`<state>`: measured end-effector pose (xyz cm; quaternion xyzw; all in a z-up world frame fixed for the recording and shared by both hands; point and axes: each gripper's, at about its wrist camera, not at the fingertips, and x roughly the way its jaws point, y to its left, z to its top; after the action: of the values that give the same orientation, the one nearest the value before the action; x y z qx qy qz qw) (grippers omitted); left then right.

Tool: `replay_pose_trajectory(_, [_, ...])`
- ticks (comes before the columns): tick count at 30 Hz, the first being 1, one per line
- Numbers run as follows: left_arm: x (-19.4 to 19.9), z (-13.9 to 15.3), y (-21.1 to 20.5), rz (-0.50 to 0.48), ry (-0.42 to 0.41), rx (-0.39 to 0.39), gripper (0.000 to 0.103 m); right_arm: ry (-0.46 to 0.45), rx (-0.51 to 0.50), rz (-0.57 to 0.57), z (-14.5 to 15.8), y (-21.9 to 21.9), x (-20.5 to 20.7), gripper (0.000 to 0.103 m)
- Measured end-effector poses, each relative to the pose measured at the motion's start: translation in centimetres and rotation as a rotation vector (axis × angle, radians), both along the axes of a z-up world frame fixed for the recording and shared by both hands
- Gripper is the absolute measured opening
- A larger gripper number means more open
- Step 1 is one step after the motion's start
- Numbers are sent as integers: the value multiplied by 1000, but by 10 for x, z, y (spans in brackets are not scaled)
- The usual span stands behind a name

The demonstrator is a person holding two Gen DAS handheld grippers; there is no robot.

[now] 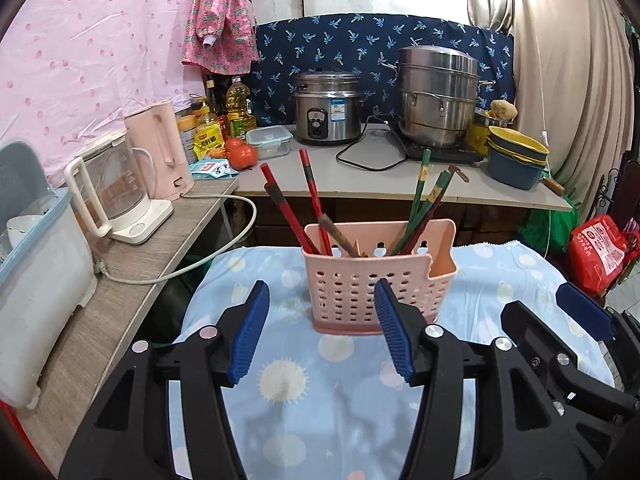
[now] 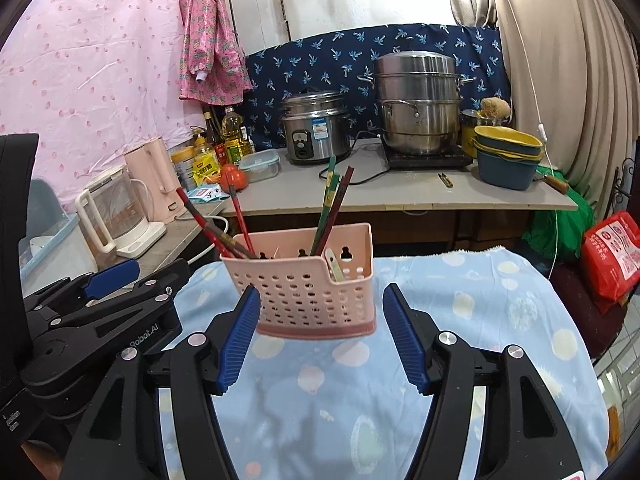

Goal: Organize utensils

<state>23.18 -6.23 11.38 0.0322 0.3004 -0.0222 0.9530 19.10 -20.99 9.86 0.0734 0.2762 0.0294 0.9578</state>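
Both my grippers, left gripper and right gripper, hanging open, empty, before pink holder; chopsticks standing upright inside, fanning outward; counter sitting beyond.

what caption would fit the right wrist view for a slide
Right gripper open and empty before a pink utensil caddy of chopsticks on a blue patterned cloth.
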Motion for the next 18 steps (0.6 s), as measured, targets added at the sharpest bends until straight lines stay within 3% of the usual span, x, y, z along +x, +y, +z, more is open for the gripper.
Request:
replay_pose_trajectory(11, [-32, -5, 5, 24, 17, 21, 77, 25, -22, -5, 1, 1, -32, 63])
replay_pose_trajectory(16, [-41, -5, 13, 44, 25, -2, 91, 35, 6, -24, 1, -4, -41, 77])
replay_pose_trajectory(18, [-44, -5, 14, 49, 24, -2, 92, 39, 11, -33, -1, -7, -44, 83])
